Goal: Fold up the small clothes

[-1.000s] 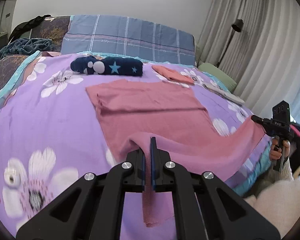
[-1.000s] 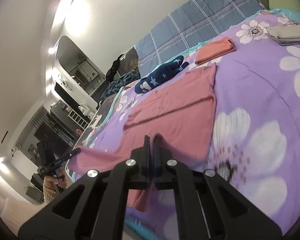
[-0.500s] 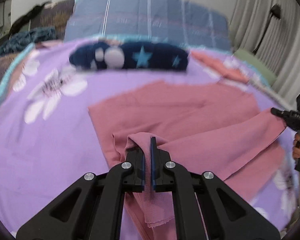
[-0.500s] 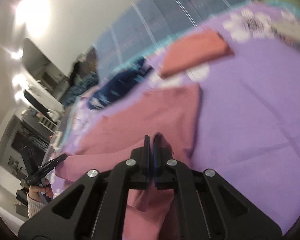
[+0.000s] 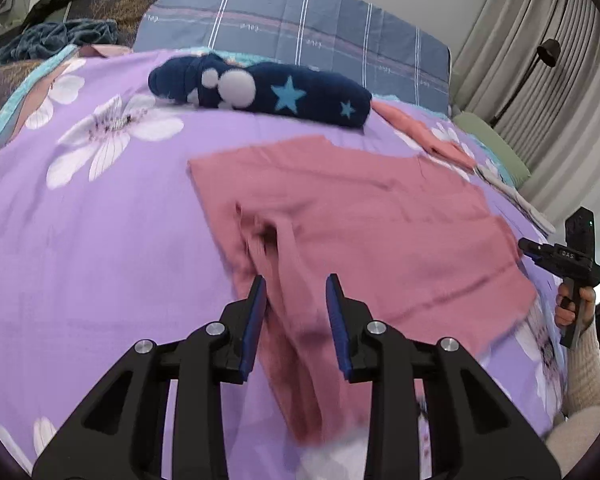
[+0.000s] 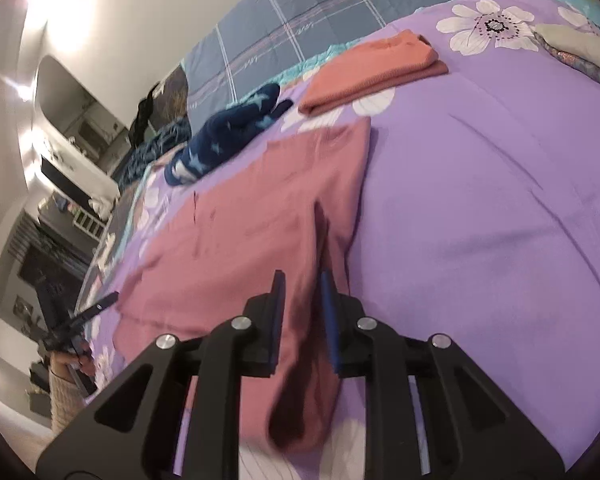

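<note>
Purple floral bedspread (image 5: 80, 240) – one pink garment (image 5: 360, 216) folded near its front edge; left gripper (image 5: 296, 292) and right gripper (image 6: 302, 292) have just been opening, cloth loose between the jaws.

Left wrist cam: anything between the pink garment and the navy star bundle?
Nothing: between the pink garment and the navy star bundle is only bare purple bedsheet. The left wrist view shows it.

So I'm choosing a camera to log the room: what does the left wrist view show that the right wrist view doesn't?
Only the left wrist view shows the grey curtains and black floor lamp. Only the right wrist view shows the lit white alcove and folded grey cloth. Both show the pink garment, lying between each gripper's parted jaws, which have just been opening, the navy star-print bundle, the folded orange cloth and the purple floral bedspread.
</note>
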The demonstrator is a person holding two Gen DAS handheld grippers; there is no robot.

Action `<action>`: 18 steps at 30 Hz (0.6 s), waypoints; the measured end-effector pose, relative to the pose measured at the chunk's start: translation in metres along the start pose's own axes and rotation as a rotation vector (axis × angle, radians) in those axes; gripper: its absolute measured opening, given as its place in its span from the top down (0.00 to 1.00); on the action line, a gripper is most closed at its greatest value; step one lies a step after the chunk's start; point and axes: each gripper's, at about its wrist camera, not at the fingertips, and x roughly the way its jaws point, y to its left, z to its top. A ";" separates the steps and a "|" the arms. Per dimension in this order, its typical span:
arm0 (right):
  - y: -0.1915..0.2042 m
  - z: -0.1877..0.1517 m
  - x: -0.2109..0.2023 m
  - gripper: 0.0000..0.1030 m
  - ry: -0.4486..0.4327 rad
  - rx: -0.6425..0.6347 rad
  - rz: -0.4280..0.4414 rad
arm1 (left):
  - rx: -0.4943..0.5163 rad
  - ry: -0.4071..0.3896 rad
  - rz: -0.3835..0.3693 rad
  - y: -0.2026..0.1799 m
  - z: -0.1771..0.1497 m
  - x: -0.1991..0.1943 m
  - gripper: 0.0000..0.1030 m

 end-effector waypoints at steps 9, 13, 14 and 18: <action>0.018 -0.005 0.005 0.96 0.014 -0.122 -0.061 | -0.003 0.001 -0.024 -0.003 0.008 0.006 0.97; 0.024 0.028 0.003 0.96 -0.034 -0.097 -0.010 | 0.001 -0.064 -0.029 -0.012 0.042 0.003 0.98; 0.025 0.038 0.004 0.96 -0.047 -0.082 0.003 | -0.009 -0.087 -0.018 -0.011 0.056 0.005 0.98; 0.015 0.089 0.025 0.85 -0.091 0.013 -0.024 | -0.093 -0.175 0.092 0.014 0.097 0.027 0.76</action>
